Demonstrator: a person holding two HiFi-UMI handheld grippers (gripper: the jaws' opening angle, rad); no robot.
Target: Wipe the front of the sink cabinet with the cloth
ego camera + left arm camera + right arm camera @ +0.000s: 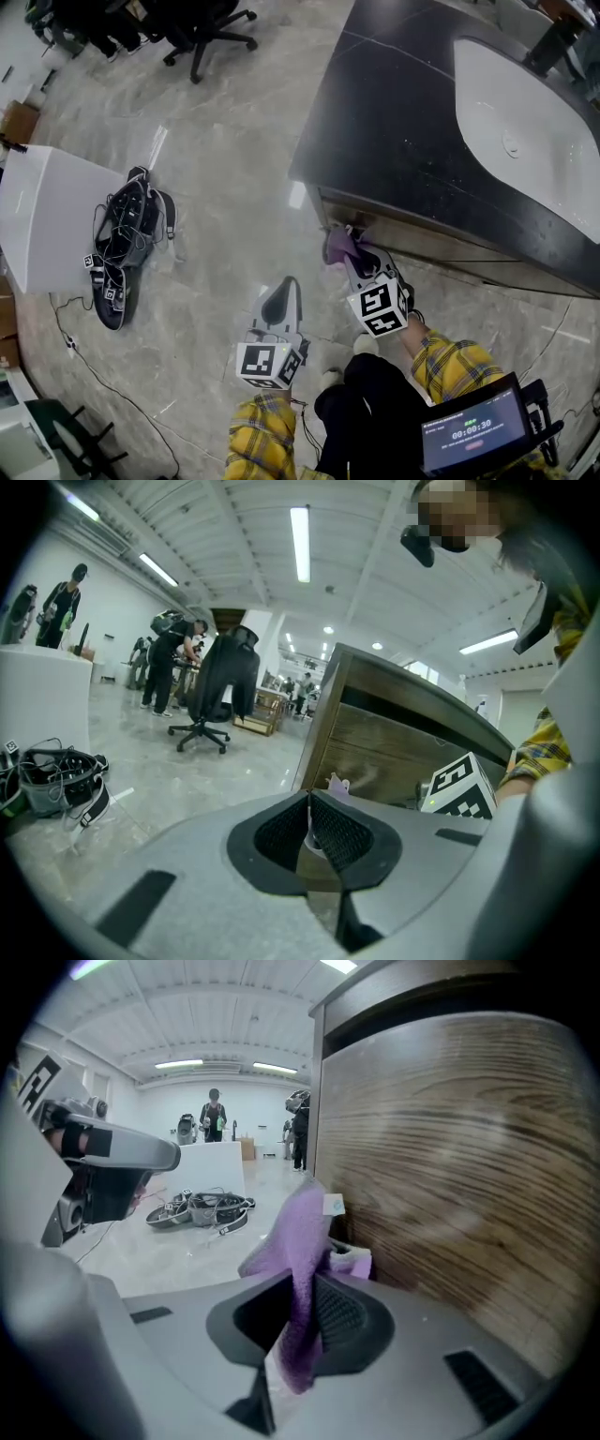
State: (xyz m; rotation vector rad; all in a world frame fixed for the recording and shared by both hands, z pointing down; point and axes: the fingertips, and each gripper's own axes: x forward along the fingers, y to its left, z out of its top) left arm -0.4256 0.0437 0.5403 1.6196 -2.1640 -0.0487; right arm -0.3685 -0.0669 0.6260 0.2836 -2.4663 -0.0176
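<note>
Purple soft cloth (302,1241) is pinched between the closed jaws of the right gripper (302,1288), with a fold and a small white tag standing up above the pads and a tail hanging below them. In the head view the cloth (338,246) sits at the near corner of the wood-grain cabinet front (424,240), just under the overhang of the dark stone surface (394,112) that carries the white oval basin (525,131). The right gripper view shows the wood-grain cabinet front (450,1166) filling the right side, with the cloth just beside it, perhaps touching; whether it presses flat I cannot tell. The left gripper (309,803) has its jaws brought together on nothing, and it hangs over the grey marble floor (216,216), apart from the cabinet, as the head view of the left gripper (284,291) confirms. I judge the wiping to be at its start or at the end of a stroke, at the panel's corner, with most of the front yet to be covered. The next move calls for pushing the bunched cloth firmly against the wood and drawing it sideways along the panel, with the grip kept tight so the cloth does not slip out.
</note>
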